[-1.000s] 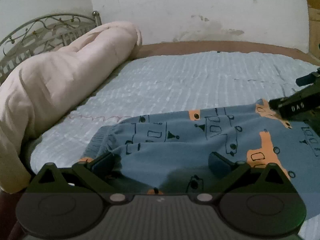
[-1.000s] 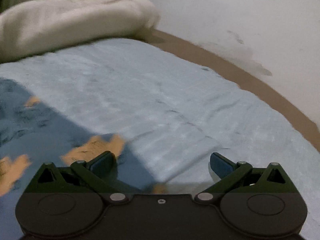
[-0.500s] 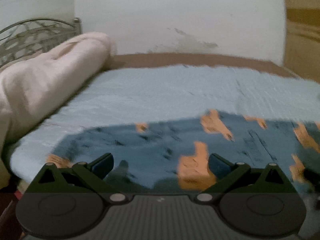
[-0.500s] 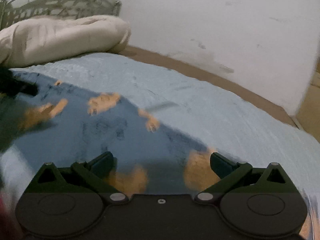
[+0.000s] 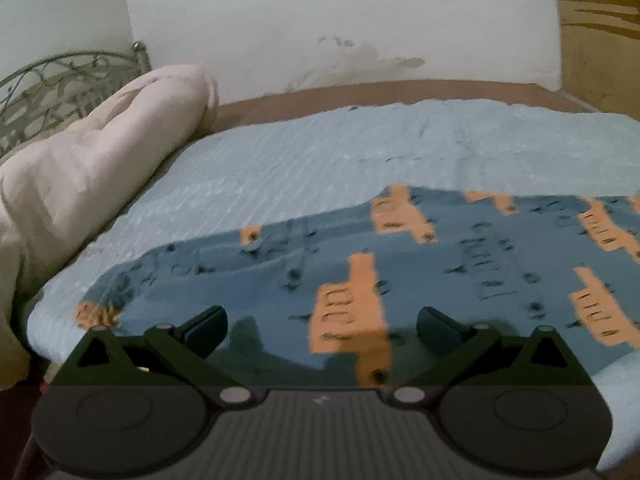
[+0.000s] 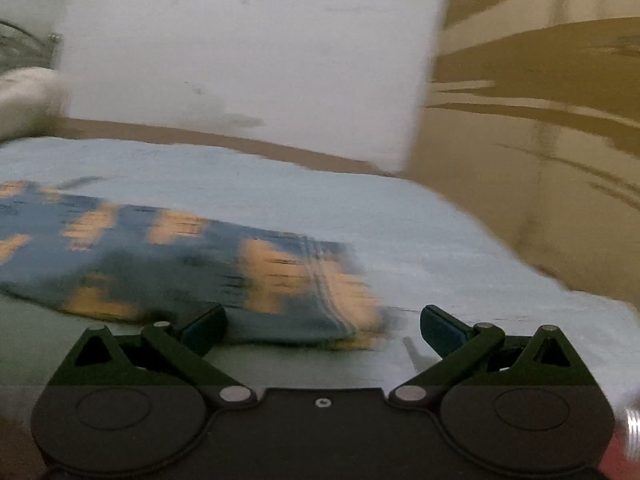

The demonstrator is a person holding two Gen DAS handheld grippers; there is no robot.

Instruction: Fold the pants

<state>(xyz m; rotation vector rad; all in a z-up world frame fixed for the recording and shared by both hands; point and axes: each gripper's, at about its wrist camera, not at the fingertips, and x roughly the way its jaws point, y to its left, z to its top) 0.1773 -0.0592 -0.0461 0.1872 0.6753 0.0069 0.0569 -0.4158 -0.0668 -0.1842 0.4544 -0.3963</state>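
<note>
Blue pants point(image 5: 420, 272) with orange and black vehicle prints lie flat on the light blue bedspread point(image 5: 320, 160). My left gripper point(image 5: 322, 326) is open and empty, just above the pants near the bed's front edge. In the right wrist view the pants point(image 6: 192, 264) lie left of centre, with a hemmed end point(image 6: 340, 292) near the middle. My right gripper point(image 6: 322, 326) is open and empty, just in front of that end. The right wrist view is motion-blurred.
A rolled cream duvet point(image 5: 92, 168) lies along the bed's left side against a metal headboard point(image 5: 52, 88). A white wall point(image 5: 340, 20) stands behind the bed. A brown bed frame edge point(image 5: 380, 92) runs along the back. Yellow-brown floor point(image 6: 540, 160) lies to the right.
Both grippers have pulled back and swung right. The left view now shows the pants spread wider; the right view now shows the pants' hemmed end and the floor.
</note>
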